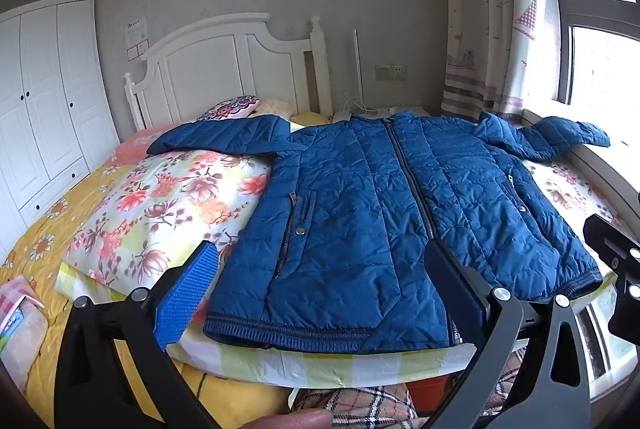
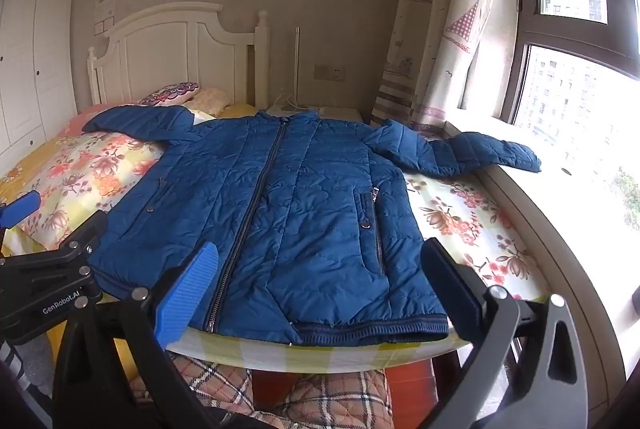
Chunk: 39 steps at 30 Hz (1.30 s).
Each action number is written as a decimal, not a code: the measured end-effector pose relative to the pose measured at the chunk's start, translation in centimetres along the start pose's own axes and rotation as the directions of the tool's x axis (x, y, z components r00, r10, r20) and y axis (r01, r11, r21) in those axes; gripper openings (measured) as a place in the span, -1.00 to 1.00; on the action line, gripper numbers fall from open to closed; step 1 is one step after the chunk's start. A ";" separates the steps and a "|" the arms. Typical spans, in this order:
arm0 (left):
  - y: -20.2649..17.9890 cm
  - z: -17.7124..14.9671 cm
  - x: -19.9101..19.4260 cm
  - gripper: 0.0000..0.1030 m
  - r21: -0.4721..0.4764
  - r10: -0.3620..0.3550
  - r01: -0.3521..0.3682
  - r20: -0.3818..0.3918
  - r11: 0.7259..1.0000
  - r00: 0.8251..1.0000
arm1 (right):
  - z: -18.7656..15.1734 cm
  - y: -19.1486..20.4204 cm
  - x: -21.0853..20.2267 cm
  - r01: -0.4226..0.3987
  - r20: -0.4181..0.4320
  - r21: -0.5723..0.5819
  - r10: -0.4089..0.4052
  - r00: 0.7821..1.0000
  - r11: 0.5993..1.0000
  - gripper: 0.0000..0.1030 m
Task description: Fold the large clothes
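Blue quilted jacket (image 1: 384, 213) lies flat, zipped, on the floral quilt (image 1: 168, 201); puffy, light, slippery shell, so take the ribbed hem corners; left gripper (image 1: 320, 289) and right gripper (image 2: 320, 285) both gape empty.

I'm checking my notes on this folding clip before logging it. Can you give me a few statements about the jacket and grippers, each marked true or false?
1. The blue jacket lies front up with its zipper closed. True.
2. The left gripper is clamped on the hem. False: its jaws stand open, holding nothing.
3. One sleeve reaches onto the window sill. True.
4. The jacket is already folded in half. False: it lies spread flat, both sleeves out.
5. The right gripper is open. True.
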<state>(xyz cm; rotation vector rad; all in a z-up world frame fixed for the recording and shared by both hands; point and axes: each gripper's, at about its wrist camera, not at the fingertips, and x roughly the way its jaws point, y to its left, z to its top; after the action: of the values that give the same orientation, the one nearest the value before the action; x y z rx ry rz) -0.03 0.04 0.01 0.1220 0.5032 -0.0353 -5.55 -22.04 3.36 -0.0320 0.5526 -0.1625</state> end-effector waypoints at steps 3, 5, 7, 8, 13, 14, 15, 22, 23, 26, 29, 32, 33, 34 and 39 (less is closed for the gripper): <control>0.0 0.0 0.0 0.91 0.003 0.001 -0.001 -0.006 1.000 1.000 | 0.0 0.0 0.0 -0.001 -0.001 0.000 0.001 1.000 1.000 0.96; 0.0 0.0 0.0 0.91 0.004 0.002 -0.002 -0.006 1.000 1.000 | 0.0 -0.1 0.0 -0.002 -0.003 0.003 0.002 1.000 1.000 0.96; 0.0 0.0 0.1 0.91 0.003 0.001 -0.001 -0.009 1.000 1.000 | -0.1 -0.1 0.0 -0.005 -0.005 0.005 0.005 1.000 1.000 0.96; 0.0 0.0 0.1 0.91 0.002 0.001 -0.001 -0.010 1.000 1.000 | 0.0 0.1 -0.1 -0.006 -0.005 0.001 0.006 1.000 1.000 0.96; -0.5 -0.3 0.1 0.91 0.002 0.001 -0.001 -0.014 1.000 1.000 | 0.2 0.0 -0.3 -0.011 -0.008 -0.002 0.011 1.000 1.000 0.96; -0.4 -0.4 0.1 0.91 0.003 0.001 -0.001 -0.014 1.000 1.000 | 0.2 0.0 -0.4 -0.012 -0.009 -0.001 0.012 1.000 1.000 0.96; -0.5 -0.4 0.0 0.91 0.002 0.001 -0.001 -0.014 1.000 1.000 | 0.2 0.0 -0.4 -0.014 -0.009 -0.001 0.014 1.000 1.000 0.96; -0.2 -0.5 0.1 0.91 -0.001 -0.002 0.002 -0.018 1.000 1.000 | 0.0 0.5 -0.1 -0.016 -0.008 -0.007 0.016 1.000 1.000 0.96; -0.1 -0.5 0.2 0.91 -0.001 -0.001 0.001 -0.018 1.000 1.000 | 0.0 0.5 -0.1 -0.016 -0.008 -0.006 0.016 1.000 1.000 0.96; -0.1 -0.5 0.2 0.91 -0.002 -0.002 0.002 -0.019 1.000 1.000 | 0.0 0.6 -0.1 -0.019 -0.010 -0.008 0.019 1.000 1.000 0.96; 0.0 -0.4 0.2 0.91 -0.003 -0.003 0.003 -0.021 1.000 1.000 | -0.1 0.8 -0.2 -0.024 -0.012 -0.009 0.024 1.000 1.000 0.96; 0.0 -0.4 0.2 0.91 -0.003 -0.004 0.004 -0.021 1.000 1.000 | -0.1 0.8 -0.2 -0.027 -0.012 -0.009 0.027 1.000 1.000 0.96; 0.0 -0.4 0.2 0.91 -0.003 -0.004 0.004 -0.021 1.000 1.000 | -0.1 0.8 -0.2 -0.027 -0.013 -0.010 0.027 1.000 1.000 0.96; 0.0 -0.4 0.2 0.91 -0.003 -0.004 0.004 -0.021 1.000 1.000 | -0.1 0.9 -0.2 -0.027 -0.013 -0.010 0.027 1.000 1.000 0.96; 0.0 -0.4 0.3 0.91 -0.004 -0.004 0.004 -0.022 1.000 1.000 | -0.1 0.9 -0.3 -0.033 -0.014 -0.012 0.033 0.999 0.999 0.96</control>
<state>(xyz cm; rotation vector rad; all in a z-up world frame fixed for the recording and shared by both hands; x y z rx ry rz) 0.02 0.12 -0.43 0.1180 0.5252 -0.0370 -5.70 -21.12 3.32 -0.0335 0.5680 -0.1272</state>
